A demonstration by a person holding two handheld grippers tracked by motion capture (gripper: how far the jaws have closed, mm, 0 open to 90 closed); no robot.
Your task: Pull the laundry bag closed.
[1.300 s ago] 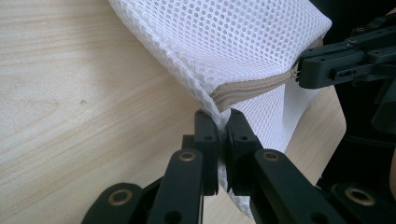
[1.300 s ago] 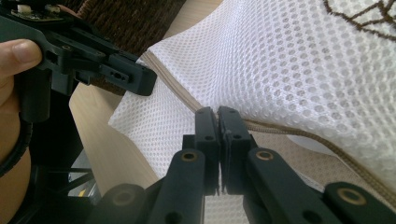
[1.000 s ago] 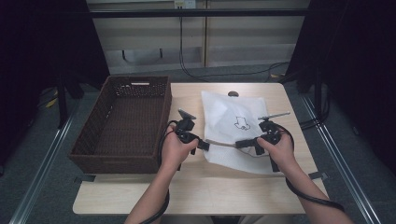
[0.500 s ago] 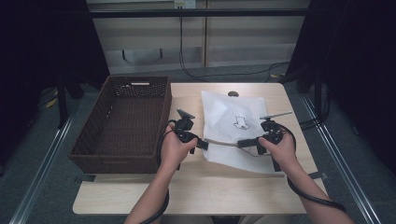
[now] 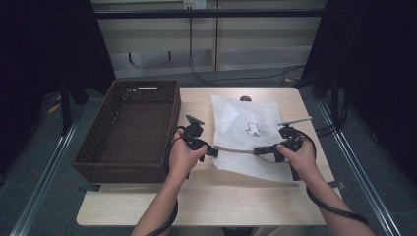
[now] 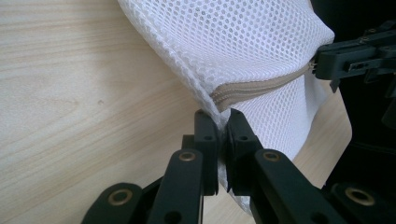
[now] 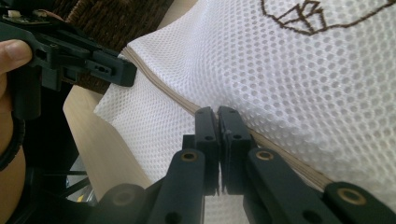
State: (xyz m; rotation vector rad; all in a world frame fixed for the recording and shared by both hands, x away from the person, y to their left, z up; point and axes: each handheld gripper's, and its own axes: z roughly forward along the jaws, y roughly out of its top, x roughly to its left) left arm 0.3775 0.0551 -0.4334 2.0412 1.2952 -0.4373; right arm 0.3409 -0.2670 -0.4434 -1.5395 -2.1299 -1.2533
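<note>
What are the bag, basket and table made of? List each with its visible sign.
Bag: white synthetic-looking mesh, by its fine regular holes; beige zipper.
Basket: dark brown wicker, probably rattan or an imitation, by its woven walls.
Table: pale wood or wood-look laminate, matte, with grain lines.

The mesh bag (image 5: 246,132) lies on the table (image 5: 196,201), with the wicker basket (image 5: 130,128) to its left.

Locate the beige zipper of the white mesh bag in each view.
High view: zipper runs centre, between the left gripper and right gripper.
Left gripper view: zipper right of centre, above the jaws.
Right gripper view: zipper crosses diagonally, upper left to lower right.
Shared landmark: white mesh bag.
</note>
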